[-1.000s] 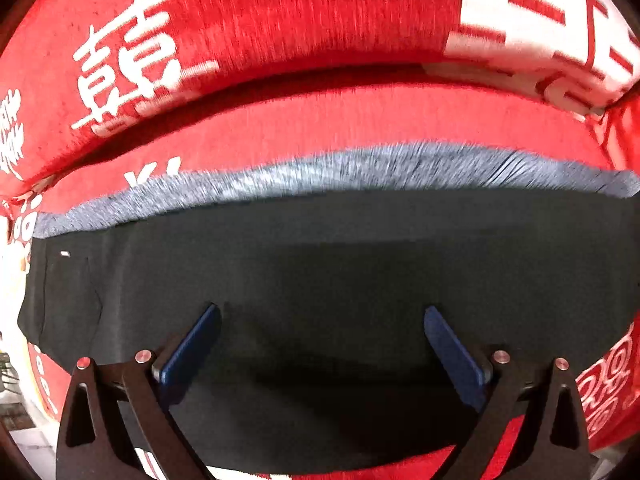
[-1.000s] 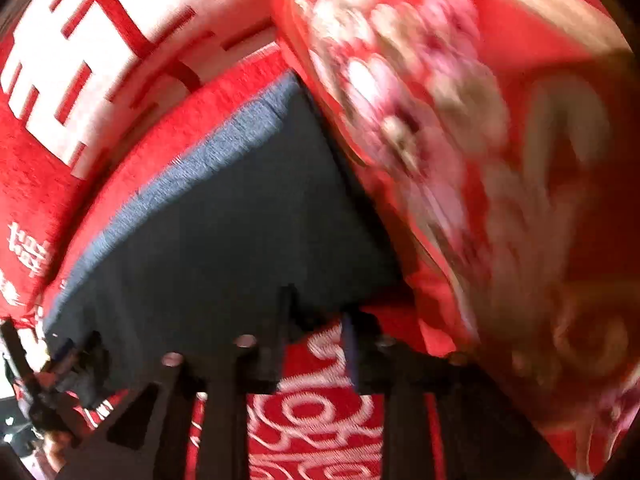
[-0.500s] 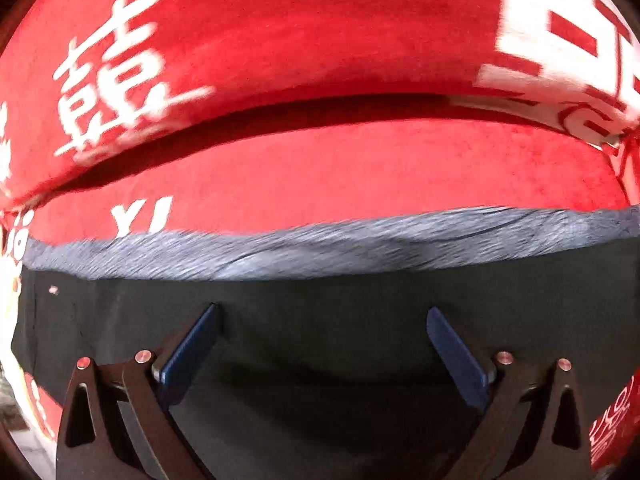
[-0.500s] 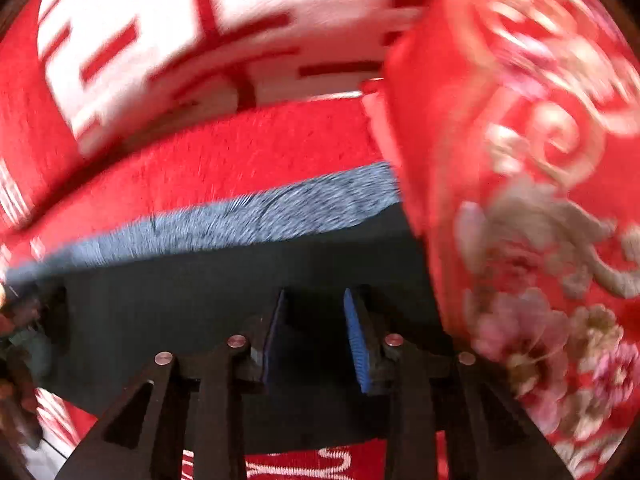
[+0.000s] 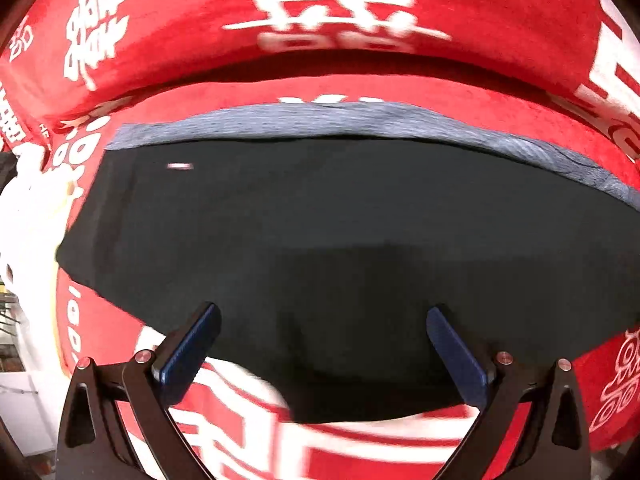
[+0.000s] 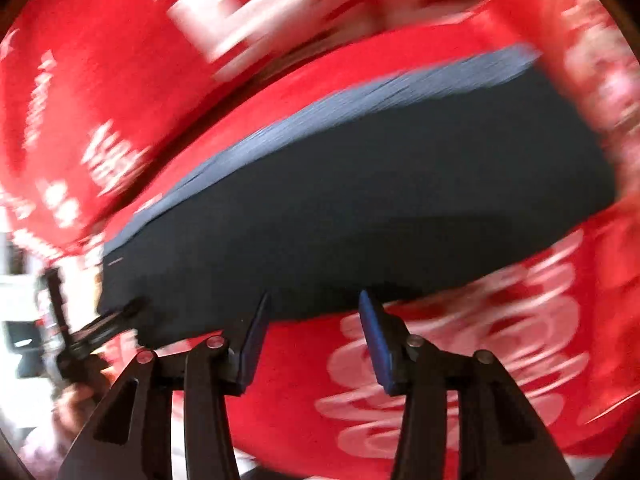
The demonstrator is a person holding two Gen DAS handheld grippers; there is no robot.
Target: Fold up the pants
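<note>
The black pants (image 5: 340,232) lie folded flat on a red cover, with a grey-blue band (image 5: 360,122) along their far edge. My left gripper (image 5: 320,332) is open and empty, its blue pads wide apart just above the pants' near edge. In the right wrist view the pants (image 6: 360,220) lie slanted, blurred by motion. My right gripper (image 6: 314,320) is open and empty at the pants' near edge, over the red cover. The left gripper (image 6: 120,316) shows at the pants' left end in the right wrist view.
The red cover (image 5: 400,92) with white characters spreads under and around the pants. A red back cushion (image 5: 280,8) rises behind. A red flowered cushion (image 6: 600,80) stands at the pants' right end. White furniture (image 5: 24,400) shows past the left edge.
My right gripper has opened and drawn back from the pants' near edge. My left gripper has pulled back and to the left, staying open. The pants lie still.
</note>
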